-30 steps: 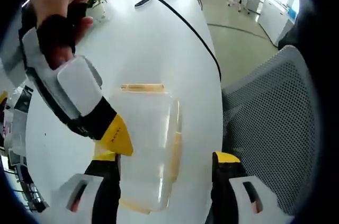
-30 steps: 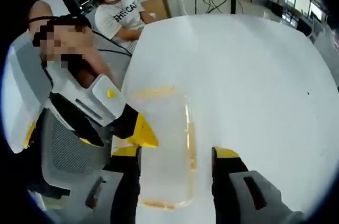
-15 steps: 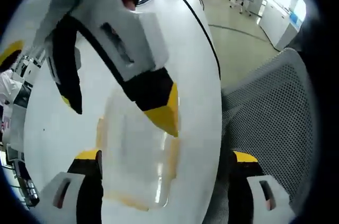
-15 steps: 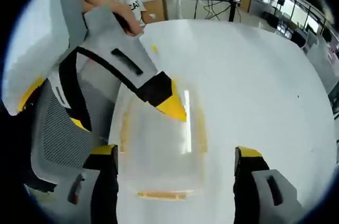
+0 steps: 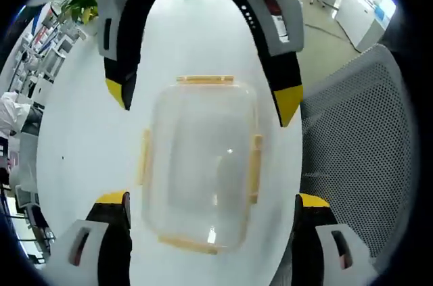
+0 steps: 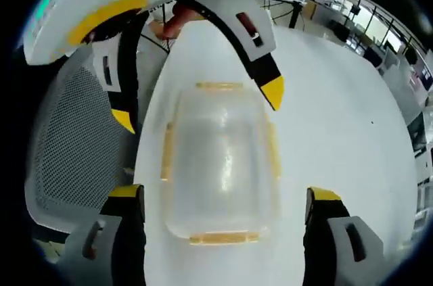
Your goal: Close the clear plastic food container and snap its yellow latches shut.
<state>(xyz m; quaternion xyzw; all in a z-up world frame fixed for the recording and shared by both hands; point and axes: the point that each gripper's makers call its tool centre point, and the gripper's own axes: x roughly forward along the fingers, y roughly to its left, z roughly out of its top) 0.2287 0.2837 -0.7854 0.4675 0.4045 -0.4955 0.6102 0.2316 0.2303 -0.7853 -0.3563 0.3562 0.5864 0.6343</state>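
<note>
The clear plastic container (image 5: 199, 164) rests lid-on upon the white table (image 5: 81, 151), with a yellow latch (image 5: 203, 80) on each of its four sides. In the left gripper view my left gripper (image 5: 210, 199) is open, its jaws wide on either side of the near end. My right gripper (image 5: 203, 97) reaches in from the far side, open, straddling the far end. The right gripper view mirrors this: the container (image 6: 216, 161) lies between the open right gripper (image 6: 224, 193) and the open left gripper (image 6: 197, 104). Neither gripper touches it. I cannot tell whether the latches are snapped.
A grey mesh chair (image 5: 358, 157) stands close against the table edge beside the container, seen also as a mesh chair (image 6: 74, 144) in the right gripper view. A hand (image 6: 177, 22) holds the left gripper. A potted plant (image 5: 81, 9) sits at the table's far side.
Both grippers opened wider and swung round to face each other over the container, one at each end. The container now sits squarely between both pairs of jaws.
</note>
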